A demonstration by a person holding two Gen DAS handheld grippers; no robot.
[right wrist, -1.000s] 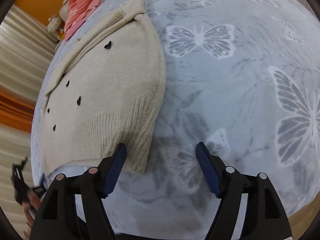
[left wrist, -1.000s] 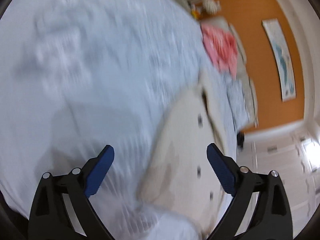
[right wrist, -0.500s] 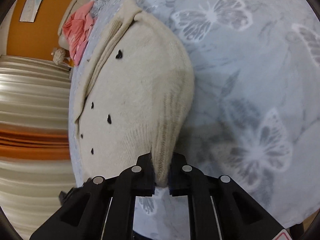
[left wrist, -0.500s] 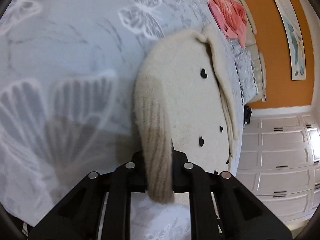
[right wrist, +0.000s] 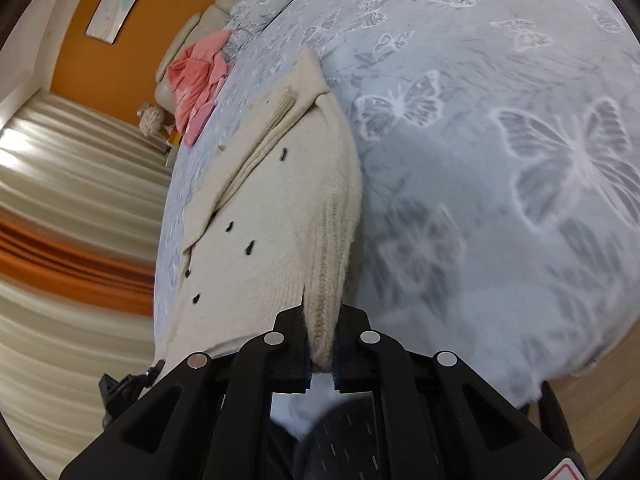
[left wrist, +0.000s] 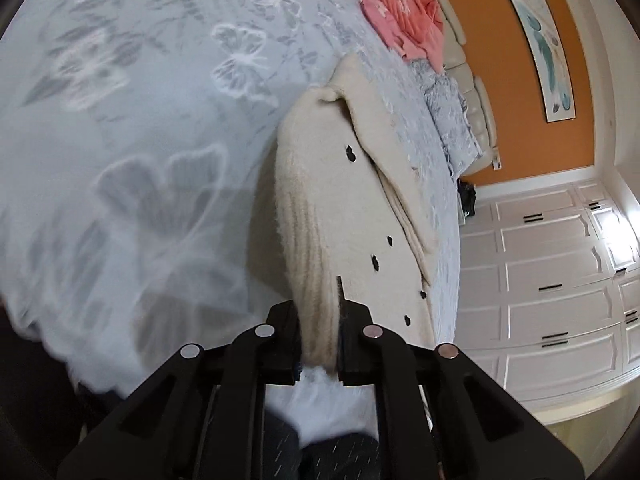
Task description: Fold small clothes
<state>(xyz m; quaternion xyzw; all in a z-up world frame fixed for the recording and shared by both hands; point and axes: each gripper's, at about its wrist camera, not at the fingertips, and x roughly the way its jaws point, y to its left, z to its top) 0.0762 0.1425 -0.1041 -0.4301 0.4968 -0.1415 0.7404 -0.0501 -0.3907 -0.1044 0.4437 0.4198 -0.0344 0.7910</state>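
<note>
Both tools are clamped on the cream cardigan: the left tool pinches one ribbed hem corner, the right tool the other, likely to lift the hem for a fold. The cardigan lies on the bed, below the pink cloth. Only the left view shows white drawers; only the right shows curtains.
</note>
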